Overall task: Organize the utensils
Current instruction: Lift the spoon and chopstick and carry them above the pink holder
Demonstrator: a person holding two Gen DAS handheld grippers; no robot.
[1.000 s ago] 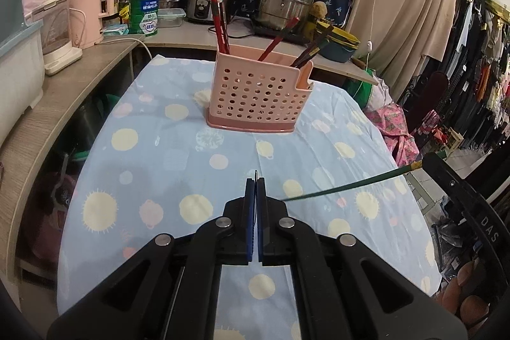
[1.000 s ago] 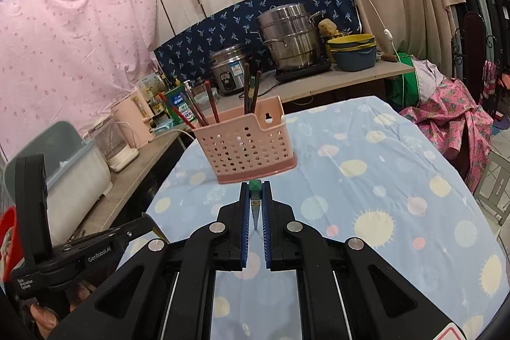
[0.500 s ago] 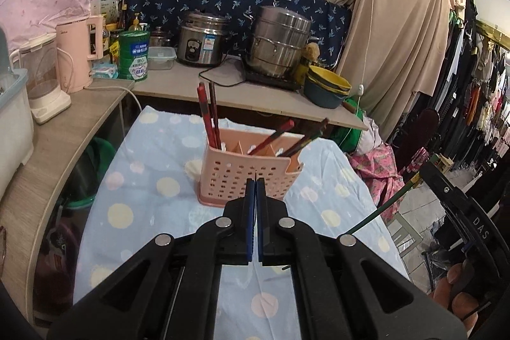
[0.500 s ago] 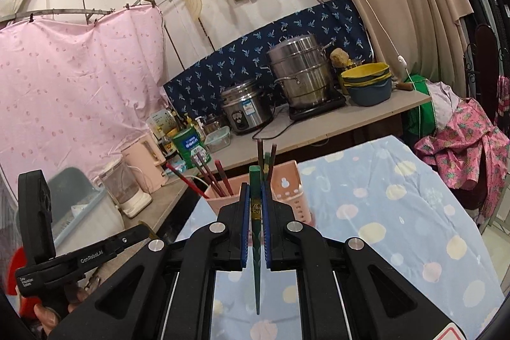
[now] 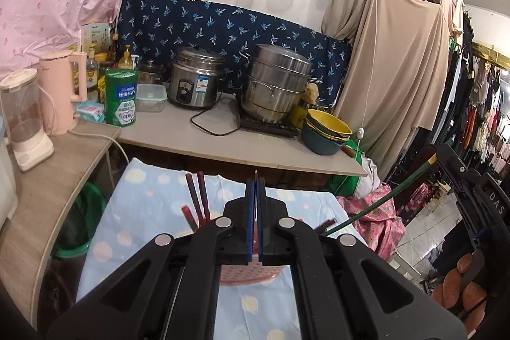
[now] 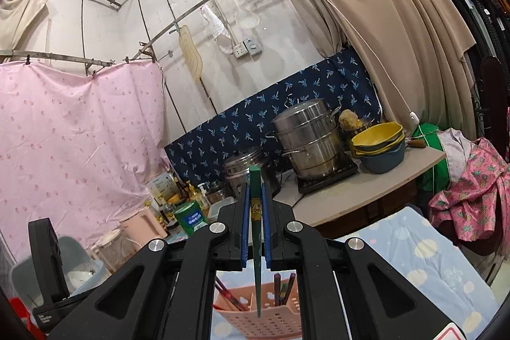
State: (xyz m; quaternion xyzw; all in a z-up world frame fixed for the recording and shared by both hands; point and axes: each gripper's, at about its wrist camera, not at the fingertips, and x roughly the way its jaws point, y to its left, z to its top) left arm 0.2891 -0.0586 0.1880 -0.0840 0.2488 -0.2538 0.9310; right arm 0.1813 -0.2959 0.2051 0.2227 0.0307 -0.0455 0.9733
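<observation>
A pink perforated utensil basket (image 6: 271,316) stands on the spotted blue tablecloth and holds several red and dark chopsticks (image 5: 198,201). In the left wrist view the basket (image 5: 248,274) is mostly hidden under my left gripper (image 5: 255,180), which is shut on a thin dark stick whose tip shows above the pads. My right gripper (image 6: 255,190) is shut on a green chopstick (image 6: 257,270) that points down, its tip over the basket's opening. The green chopstick (image 5: 376,203) also slants in from the right in the left wrist view.
A counter (image 5: 223,145) behind the table carries a rice cooker (image 5: 194,82), a steel steamer pot (image 5: 277,85), stacked bowls (image 5: 325,129), a green tin (image 5: 121,97) and a pink kettle (image 5: 63,91). Clothes hang at the right. The table edge (image 6: 446,270) drops off to the right.
Both grippers have risen and tilted up, so the basket has slid low in both views. The green chopstick's tip now hangs over the basket.
</observation>
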